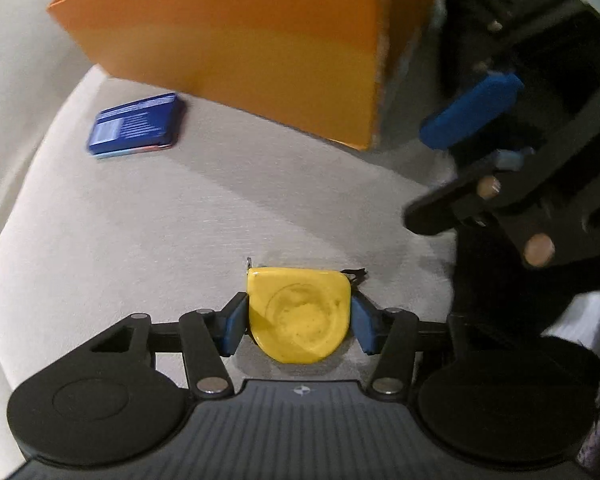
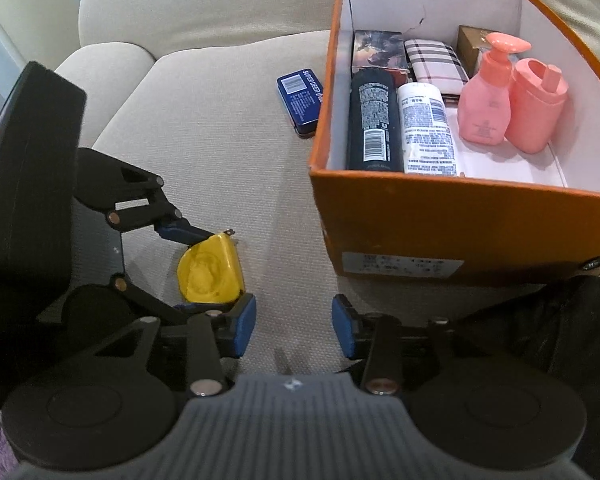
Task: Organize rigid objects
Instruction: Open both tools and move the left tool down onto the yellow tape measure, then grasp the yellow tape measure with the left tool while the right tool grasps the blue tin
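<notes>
On the beige fabric sofa cushion (image 1: 148, 220), left wrist view: yellow D-shaped plastic tape measure (image 1: 298, 316) lying flat between left gripper (image 1: 298, 322) fingers, pads at both flanks, apparently just touching. Pick-up step; next, firm squeeze, then lift toward orange cardboard box (image 1: 236, 52).

Right wrist view: right gripper (image 2: 294, 330) fingers half-wide, empty, above bare cushion; box holding bottles, blue flat tin (image 2: 300, 100) just outside.

A beige sofa cushion (image 2: 228, 152) carries an orange box (image 2: 460, 228), blue tin (image 2: 300, 98) and yellow tape measure (image 2: 210, 274).
</notes>
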{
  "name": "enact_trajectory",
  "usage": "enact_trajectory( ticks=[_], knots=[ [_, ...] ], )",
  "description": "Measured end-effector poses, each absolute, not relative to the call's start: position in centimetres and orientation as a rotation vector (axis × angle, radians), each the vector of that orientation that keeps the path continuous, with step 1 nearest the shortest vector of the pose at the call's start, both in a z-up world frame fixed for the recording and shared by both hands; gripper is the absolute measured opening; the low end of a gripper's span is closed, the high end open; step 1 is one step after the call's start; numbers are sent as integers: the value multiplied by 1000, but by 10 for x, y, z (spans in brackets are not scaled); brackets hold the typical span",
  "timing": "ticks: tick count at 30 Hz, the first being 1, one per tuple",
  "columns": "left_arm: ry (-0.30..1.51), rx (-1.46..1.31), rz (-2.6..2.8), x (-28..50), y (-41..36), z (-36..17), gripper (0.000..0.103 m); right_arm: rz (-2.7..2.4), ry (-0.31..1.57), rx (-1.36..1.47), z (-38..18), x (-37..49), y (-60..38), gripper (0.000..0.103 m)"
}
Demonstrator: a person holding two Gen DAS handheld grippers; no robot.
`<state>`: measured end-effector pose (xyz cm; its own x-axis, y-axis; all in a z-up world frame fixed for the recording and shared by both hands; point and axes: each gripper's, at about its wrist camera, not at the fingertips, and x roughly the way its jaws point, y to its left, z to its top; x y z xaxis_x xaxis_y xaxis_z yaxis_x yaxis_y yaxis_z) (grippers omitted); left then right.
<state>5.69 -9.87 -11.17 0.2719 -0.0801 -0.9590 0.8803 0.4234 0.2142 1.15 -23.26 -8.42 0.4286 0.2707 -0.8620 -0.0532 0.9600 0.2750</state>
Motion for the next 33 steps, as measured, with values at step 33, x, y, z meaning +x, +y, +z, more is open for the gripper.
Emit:
enact_trajectory(
  ticks=[33],
  knots=[
    [1040, 177, -262, 180, 23, -39, 61, 27, 1044, -425, -95, 171, -114, 37]
  ],
)
